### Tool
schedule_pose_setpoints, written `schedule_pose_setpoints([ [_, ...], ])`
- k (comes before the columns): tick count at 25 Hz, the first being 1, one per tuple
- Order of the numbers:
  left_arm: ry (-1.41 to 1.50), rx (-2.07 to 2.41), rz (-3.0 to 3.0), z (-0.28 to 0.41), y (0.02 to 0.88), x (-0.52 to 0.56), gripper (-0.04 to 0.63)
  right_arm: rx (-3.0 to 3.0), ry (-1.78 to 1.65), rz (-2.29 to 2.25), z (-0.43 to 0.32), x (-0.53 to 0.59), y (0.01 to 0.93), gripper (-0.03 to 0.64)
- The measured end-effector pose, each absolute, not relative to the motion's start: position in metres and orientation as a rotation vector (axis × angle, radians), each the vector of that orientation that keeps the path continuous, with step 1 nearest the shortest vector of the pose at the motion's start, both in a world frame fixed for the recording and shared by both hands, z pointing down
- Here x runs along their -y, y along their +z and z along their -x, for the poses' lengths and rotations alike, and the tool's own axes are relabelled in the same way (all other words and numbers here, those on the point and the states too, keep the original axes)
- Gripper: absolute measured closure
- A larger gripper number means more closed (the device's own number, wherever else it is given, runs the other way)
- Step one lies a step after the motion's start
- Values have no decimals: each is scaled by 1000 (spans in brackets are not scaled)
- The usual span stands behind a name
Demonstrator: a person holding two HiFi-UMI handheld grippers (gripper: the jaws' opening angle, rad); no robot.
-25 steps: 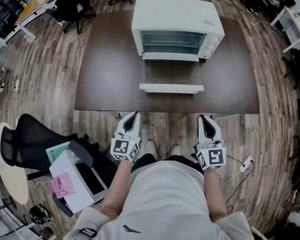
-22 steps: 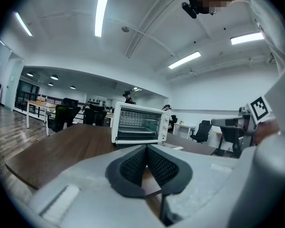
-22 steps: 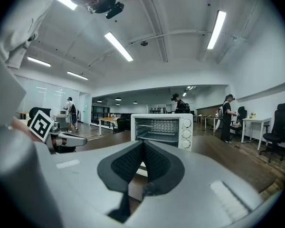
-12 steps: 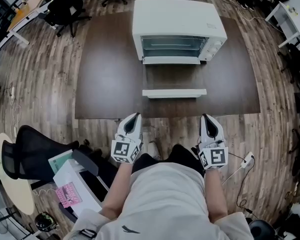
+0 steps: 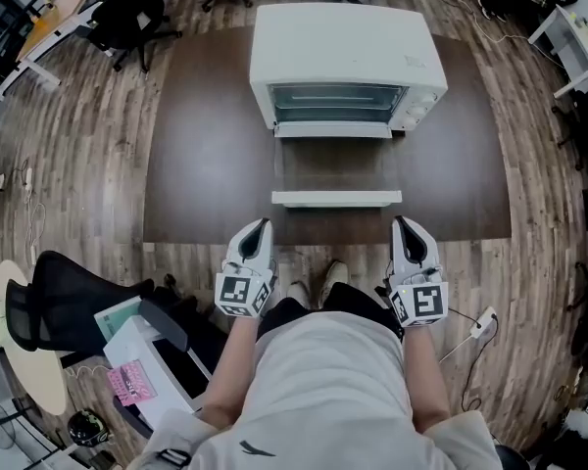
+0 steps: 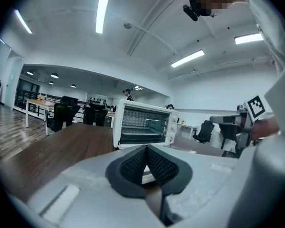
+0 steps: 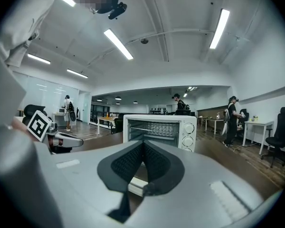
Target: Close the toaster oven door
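The toaster oven [image 5: 345, 62] stands on the dark bench [image 5: 206, 145]. Its door [image 5: 336, 199] is dropped fully open and lies flat in front of the oven mouth, white handle edge towards the person. Both grippers hover short of that edge, past the bench's near rim, touching nothing. The left gripper [image 5: 262, 225] points at the door's left end and the right gripper [image 5: 404, 223] sits just outside its right end. Each gripper has its jaws pressed together with nothing between them.

The head view alone shows how the door lies and the gap between it and the grippers. It also shows an office chair [image 5: 69, 282] and an open box [image 5: 142, 346] on the floor, left of the oven and beside the person.

The left gripper view looks level at the toaster oven [image 6: 145, 125], showing the wire rack inside. The dark pads of the left gripper [image 6: 147, 148] meet in front of it, and the right gripper [image 6: 237, 125] is out at the side. The right gripper view shows the oven's knobs [image 7: 187, 139] stacked down its right side. The left gripper [image 7: 61, 139] is beside it, and a person [image 7: 232, 115] stands well behind the oven.

A small label [image 5: 409, 60] on the oven's top is too small to read. The grippers' cubes carry only black-and-white square markers.
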State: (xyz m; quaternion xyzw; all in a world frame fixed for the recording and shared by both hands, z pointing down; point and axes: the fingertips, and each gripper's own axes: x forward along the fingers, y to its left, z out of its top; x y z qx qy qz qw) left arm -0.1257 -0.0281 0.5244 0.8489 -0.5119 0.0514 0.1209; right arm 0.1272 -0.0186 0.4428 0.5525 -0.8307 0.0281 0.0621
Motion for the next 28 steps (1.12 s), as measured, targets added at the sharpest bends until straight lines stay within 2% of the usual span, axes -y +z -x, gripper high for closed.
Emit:
schedule_pose_setpoints([
  [14,206,1565,-2425,114,578,56,594,2570,119,-1572,-146,49,464,617],
  [20,268,1511,-2387,111,614,72,446,2559,160,-1590,-142,54,470,617],
  [28,382,1482,-2337,109,647,60,381,2538,196,-1602,-140,57,480,617],
])
